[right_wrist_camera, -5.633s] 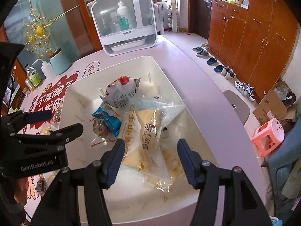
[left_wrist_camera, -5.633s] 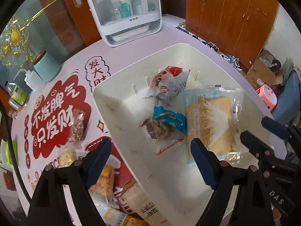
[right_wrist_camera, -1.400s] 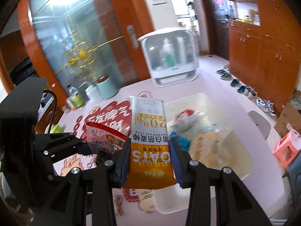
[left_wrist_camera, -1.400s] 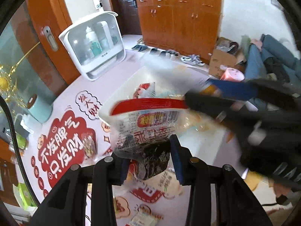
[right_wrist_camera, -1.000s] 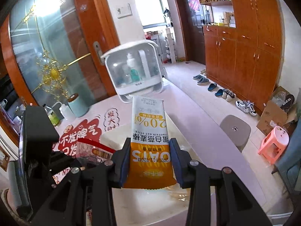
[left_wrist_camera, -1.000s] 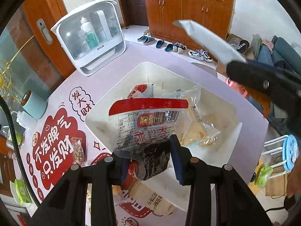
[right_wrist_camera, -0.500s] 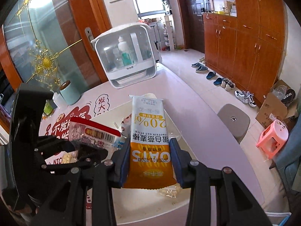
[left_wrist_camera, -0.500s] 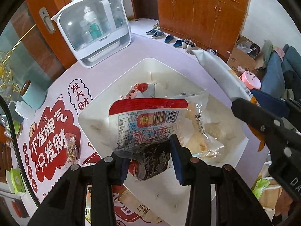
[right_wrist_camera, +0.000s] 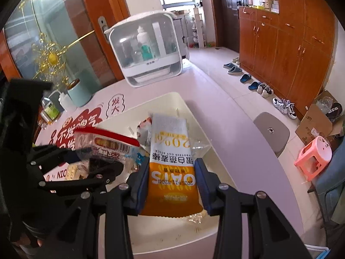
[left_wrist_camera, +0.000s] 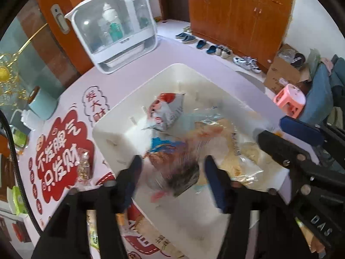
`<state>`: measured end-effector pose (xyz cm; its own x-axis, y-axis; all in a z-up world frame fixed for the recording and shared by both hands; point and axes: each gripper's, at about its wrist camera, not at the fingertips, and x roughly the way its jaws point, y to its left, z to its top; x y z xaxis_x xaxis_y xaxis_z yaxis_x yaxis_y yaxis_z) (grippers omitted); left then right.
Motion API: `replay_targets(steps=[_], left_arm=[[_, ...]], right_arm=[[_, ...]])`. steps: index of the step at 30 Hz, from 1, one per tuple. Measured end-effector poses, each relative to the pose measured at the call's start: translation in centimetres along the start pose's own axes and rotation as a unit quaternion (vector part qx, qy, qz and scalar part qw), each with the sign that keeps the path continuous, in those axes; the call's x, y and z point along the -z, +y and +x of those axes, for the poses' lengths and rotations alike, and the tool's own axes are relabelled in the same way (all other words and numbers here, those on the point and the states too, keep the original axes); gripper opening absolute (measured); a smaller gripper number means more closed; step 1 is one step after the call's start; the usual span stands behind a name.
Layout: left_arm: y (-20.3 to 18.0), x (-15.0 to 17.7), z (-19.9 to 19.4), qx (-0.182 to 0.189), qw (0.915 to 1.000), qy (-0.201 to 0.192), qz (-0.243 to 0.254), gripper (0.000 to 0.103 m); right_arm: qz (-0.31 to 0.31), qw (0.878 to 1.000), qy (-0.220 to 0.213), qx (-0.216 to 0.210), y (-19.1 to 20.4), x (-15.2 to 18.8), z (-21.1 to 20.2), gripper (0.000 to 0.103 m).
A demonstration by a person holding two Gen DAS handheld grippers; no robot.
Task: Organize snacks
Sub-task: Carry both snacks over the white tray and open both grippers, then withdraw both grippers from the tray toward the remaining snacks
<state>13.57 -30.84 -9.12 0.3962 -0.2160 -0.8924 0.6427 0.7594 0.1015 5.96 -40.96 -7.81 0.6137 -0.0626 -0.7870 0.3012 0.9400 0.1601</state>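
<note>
Left wrist view: my left gripper [left_wrist_camera: 172, 172] has just been opening, its jaws spread, and the red-topped snack packet [left_wrist_camera: 174, 168] drops blurred between them into the white bin [left_wrist_camera: 107, 136].

My right gripper [right_wrist_camera: 171, 185] clamps the orange oat bar pouch [right_wrist_camera: 172, 172] by its lower half, above the bin's near right. Both wrappers look light, soft and slick; I judge edge seams grip best. Packets already in the bin crowd the landing spot; a cosmetics case [right_wrist_camera: 146, 54] stands far behind.

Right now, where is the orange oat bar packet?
In the right wrist view the oat bar packet stands upright, clamped in the right tongs, above the near edge of the white bin.
</note>
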Motion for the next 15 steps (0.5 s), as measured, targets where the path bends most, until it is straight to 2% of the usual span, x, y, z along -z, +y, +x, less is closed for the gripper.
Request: replay_targets(steps=[2,4,5,6,15], left_arm=[[0.7,0.2,0.3,-0.007,0.9999,0.005,-0.011,0.085],[1.4,0.5,0.6,0.005,0.9995,0.015,-0.025,0.086],[1.7,0.6,0.7,0.014,0.9991,0.021,-0.033,0.086],[2.0,0.8,0.8,0.022,0.9986,0.025,-0.041,0.086],[1.7,1.9,0.0,0.009,0.9994,0.02,-0.026,0.086]], right_arm=[[0.004,1.0,0.008,0.004,-0.3,0.2,0.5,0.043],[0.016,1.0,0.026,0.0,-0.9,0.4,1.2,0.053],[0.023,0.999,0.035,-0.002,-1.2,0.5,1.4,0.061],[0.028,0.999,0.041,-0.006,-1.4,0.7,1.7,0.064],[0.028,0.998,0.049,-0.014,-1.1,1.6,1.6,0.064]])
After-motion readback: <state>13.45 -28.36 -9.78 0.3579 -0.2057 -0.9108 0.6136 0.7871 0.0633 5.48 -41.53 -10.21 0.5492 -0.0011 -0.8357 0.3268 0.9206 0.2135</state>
